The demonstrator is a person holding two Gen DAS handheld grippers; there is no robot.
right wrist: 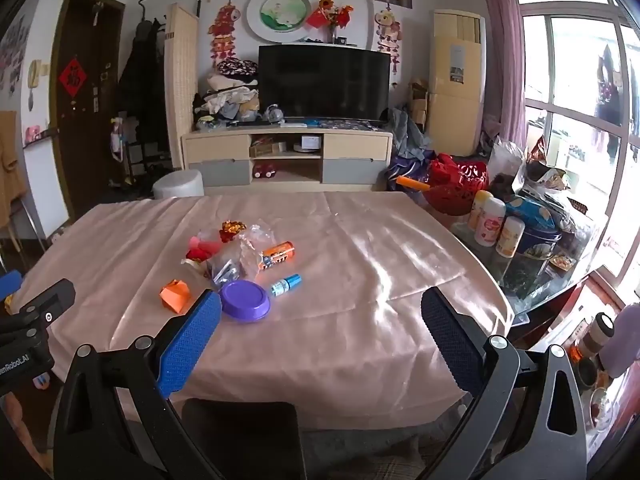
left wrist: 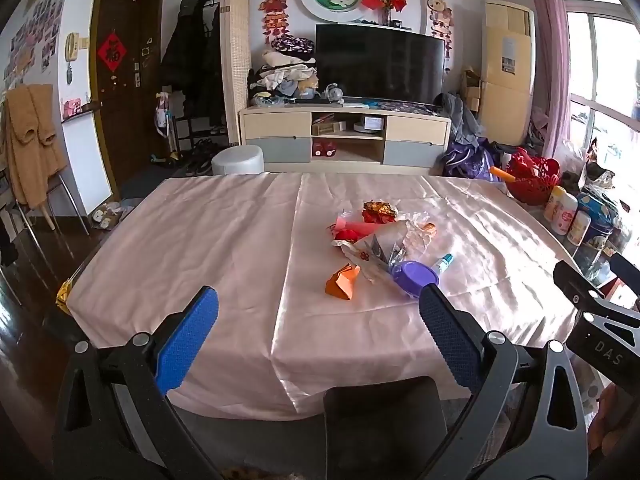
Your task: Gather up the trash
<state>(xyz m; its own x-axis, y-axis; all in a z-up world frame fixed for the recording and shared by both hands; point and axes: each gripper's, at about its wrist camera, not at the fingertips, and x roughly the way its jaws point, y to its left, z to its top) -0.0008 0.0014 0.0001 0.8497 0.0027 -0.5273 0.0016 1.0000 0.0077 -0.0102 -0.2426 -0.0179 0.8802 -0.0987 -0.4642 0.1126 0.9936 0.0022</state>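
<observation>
A pile of trash lies mid-table on the pink cloth (left wrist: 208, 240): crumpled red and gold wrappers (left wrist: 378, 212), clear plastic (right wrist: 256, 240), an orange folded paper (left wrist: 342, 282), a purple lid (left wrist: 414, 276), a small blue-capped tube (left wrist: 442, 262) and an orange tube (right wrist: 278, 254). The same orange paper (right wrist: 175, 294), lid (right wrist: 244, 300) and blue tube (right wrist: 286, 284) show in the right wrist view. My left gripper (left wrist: 320, 320) is open and empty, above the near table edge. My right gripper (right wrist: 322, 326) is open and empty, to the right of the pile.
A dark chair back (left wrist: 384, 428) stands at the near table edge. Bottles (right wrist: 490, 222), a blue tin (right wrist: 536, 236) and a red basket (right wrist: 460, 184) crowd a glass side table on the right. A TV stand (left wrist: 344, 136) and a white stool (left wrist: 238, 160) are beyond.
</observation>
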